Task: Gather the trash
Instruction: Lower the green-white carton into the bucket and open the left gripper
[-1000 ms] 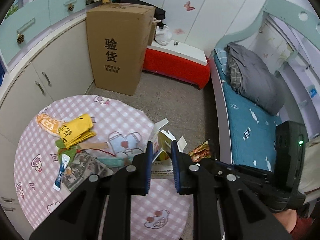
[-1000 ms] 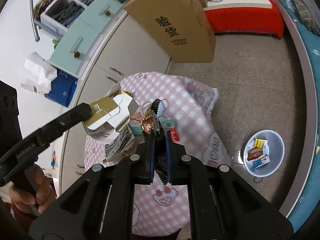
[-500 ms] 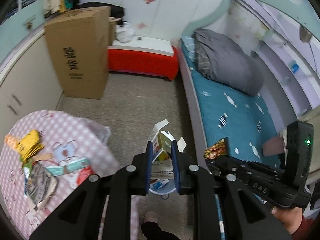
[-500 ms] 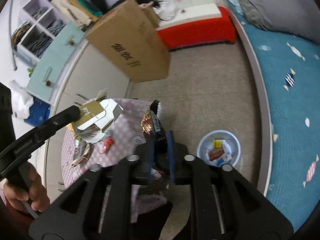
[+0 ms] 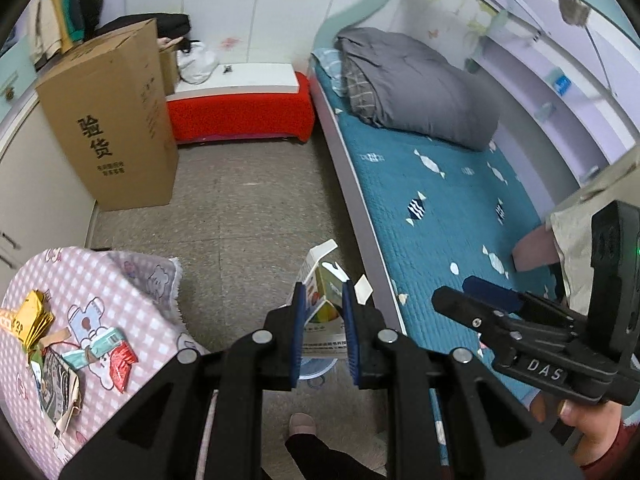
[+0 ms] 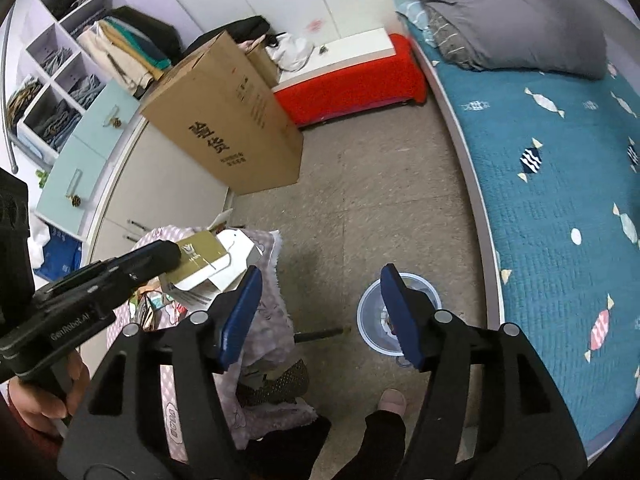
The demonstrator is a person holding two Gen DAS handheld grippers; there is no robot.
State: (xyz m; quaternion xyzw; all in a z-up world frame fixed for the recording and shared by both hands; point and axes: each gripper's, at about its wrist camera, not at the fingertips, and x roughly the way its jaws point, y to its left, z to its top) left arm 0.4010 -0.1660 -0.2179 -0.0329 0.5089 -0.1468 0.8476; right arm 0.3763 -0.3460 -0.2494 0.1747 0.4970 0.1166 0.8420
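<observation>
**Dropping a wrapper, carton next**

Holding a small carton (image 5: 322,304) clenched between its fingers, the left gripper (image 5: 322,336) hangs over the floor beside the table's (image 5: 132,304) edge, above the bin (image 6: 372,304), probably so the carton can fall straight in; the bin stands on the floor between table and bed (image 6: 560,208). The right gripper (image 6: 320,316) points down at that bin; its fingers have just been opening and stand released with nothing between them, whereas a second ago they pinched a snack wrapper over the table; that wrapper is no longer in view, likely dropped in the bin. Both grippers have swung away from the table toward the bin. More trash (image 5: 100,348) lies near the table's front edge, uncollected.
</observation>
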